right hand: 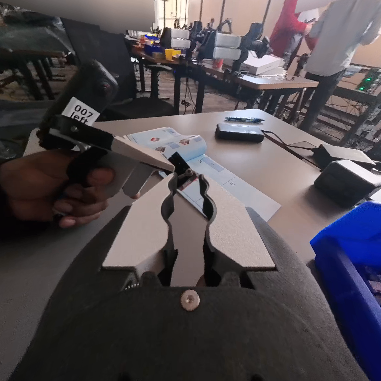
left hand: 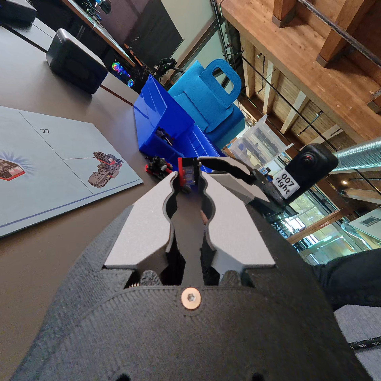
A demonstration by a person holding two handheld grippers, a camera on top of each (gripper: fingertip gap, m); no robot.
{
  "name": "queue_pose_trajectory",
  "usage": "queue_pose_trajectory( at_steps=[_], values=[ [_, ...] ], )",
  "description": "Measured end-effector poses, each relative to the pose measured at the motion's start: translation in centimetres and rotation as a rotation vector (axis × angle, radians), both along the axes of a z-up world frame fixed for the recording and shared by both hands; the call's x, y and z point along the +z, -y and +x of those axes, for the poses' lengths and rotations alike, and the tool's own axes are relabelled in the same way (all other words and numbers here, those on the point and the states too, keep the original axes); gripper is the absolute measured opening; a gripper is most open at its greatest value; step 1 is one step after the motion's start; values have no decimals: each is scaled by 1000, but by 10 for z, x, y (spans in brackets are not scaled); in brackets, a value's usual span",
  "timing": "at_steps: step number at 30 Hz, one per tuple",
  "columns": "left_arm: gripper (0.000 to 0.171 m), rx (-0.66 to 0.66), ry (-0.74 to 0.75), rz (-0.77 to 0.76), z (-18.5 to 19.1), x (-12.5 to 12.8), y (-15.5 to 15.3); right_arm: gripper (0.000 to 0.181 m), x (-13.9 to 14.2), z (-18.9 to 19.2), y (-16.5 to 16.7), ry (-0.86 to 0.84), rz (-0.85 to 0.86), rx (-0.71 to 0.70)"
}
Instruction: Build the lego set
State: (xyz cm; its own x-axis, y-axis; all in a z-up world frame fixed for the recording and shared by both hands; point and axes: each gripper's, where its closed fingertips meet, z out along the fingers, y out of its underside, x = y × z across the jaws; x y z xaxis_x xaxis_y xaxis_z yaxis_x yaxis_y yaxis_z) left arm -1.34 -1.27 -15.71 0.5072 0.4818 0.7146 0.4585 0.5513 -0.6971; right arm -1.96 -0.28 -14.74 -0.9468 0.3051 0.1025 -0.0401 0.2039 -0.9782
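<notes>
A small lego assembly [left hand: 186, 172] of red, black and clear bricks sits between the fingertips of my left gripper [left hand: 187, 176], which is shut on it above the brown table [left hand: 51, 257]. My right gripper [left hand: 203, 162] reaches in from the right, and its tip touches the assembly's black top. In the right wrist view the assembly [right hand: 182, 165] shows a black plate, a small round part and a red strip. It sits between the tips of my right gripper [right hand: 187, 179], which looks shut on it. My left gripper [right hand: 168, 166] clamps it from the left.
The open instruction booklet [left hand: 61, 156] [right hand: 216, 171] lies under the grippers. A blue parts bin [left hand: 156, 115] [right hand: 350, 237] holds a light blue felt bag [left hand: 206, 99], with a loose lego pile [left hand: 158, 167] beside it. A black box [right hand: 346, 181], power bank [right hand: 239, 132] and pen [right hand: 244, 119] lie farther off. Only a small space, under 4 cm, lies between the two pairs of fingers.
</notes>
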Motion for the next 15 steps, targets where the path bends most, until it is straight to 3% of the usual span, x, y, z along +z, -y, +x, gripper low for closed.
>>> queue_pose_trajectory(
  at_steps=[15],
  values=[
    [17,-7,-12,-37,1,-1,-4,11,-2,1,0,-41,42,-3]
  ],
)
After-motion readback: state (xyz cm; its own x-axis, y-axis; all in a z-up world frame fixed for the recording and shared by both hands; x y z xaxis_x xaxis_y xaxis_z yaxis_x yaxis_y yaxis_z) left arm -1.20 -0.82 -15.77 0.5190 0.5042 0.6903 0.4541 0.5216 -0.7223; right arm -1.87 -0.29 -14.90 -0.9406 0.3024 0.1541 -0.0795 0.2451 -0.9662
